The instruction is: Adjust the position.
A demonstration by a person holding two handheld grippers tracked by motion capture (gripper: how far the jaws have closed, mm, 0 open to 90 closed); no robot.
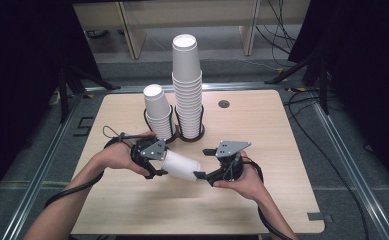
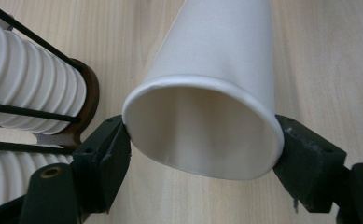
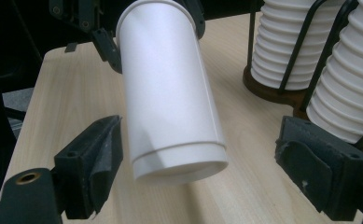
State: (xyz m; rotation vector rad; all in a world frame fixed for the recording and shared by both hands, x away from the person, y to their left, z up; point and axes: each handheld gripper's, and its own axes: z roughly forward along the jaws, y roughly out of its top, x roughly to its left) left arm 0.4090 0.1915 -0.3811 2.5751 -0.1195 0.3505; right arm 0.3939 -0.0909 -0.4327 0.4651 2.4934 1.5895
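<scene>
A smooth white paper cup (image 1: 181, 166), tapered, with a rolled lip at the mouth and a recessed base, is held lying on its side above the pale wood-grain table (image 1: 282, 150). The left gripper (image 1: 155, 162) is clamped on the cup at the rim: in the left gripper view one matte black pad (image 2: 115, 144) is pressed to each side of the lip, which is squeezed slightly oval. The cup's long axis is seen running roughly level, mouth toward the left gripper, base toward the right gripper (image 1: 202, 163). In the right gripper view the base end is seen between wide-spread jaws, with clear gaps on both sides; nothing is gripped there. Behind the cup, two stacks of ribbed-looking nested cups are seen upside down in black wire holders on a dark round base: a short stack (image 1: 158, 112) and a tall stack (image 1: 188, 82), just beside each other.
</scene>
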